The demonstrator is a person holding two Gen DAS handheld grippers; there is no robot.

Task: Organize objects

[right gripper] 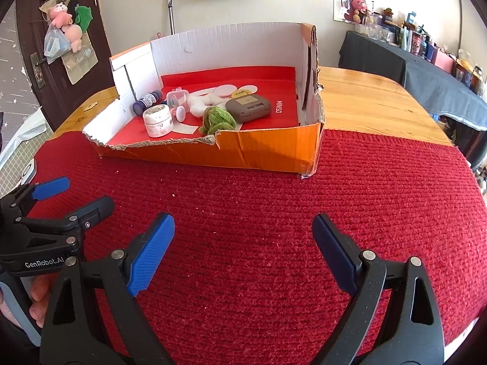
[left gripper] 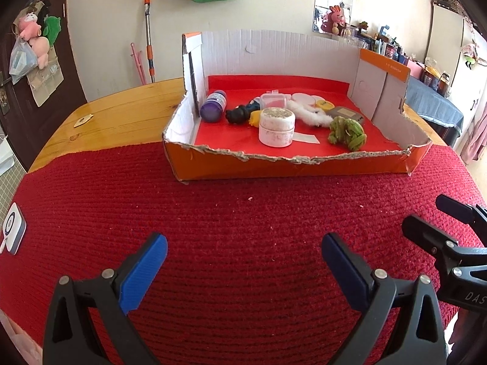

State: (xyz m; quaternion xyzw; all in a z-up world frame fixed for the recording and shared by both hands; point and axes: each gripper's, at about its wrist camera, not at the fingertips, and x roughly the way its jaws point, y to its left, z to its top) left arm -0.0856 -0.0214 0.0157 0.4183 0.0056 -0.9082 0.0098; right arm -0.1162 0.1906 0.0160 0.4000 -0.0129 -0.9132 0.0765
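Looking at it big to small:
Table (right gripper: 380, 91): wooden, front half under a knitted red mat (left gripper: 228, 228).
Box (right gripper: 258, 149): orange cardboard with a torn front edge, sitting on the mat, red liner inside, all the small stuff piled in it.
Left tongs (left gripper: 243, 252): spread wide, nothing in them, hanging over the bare mat in front of the box.
Right tongs (right gripper: 243, 231): same deal, gaping and empty, just beside the left.
Grey case (right gripper: 248, 107): right side of the pile.
White jar (left gripper: 276, 126): upright, near the front.
Green plush frog (left gripper: 347, 133): right of the jar.
Purple bottle (left gripper: 213, 105): lying by the left wall.
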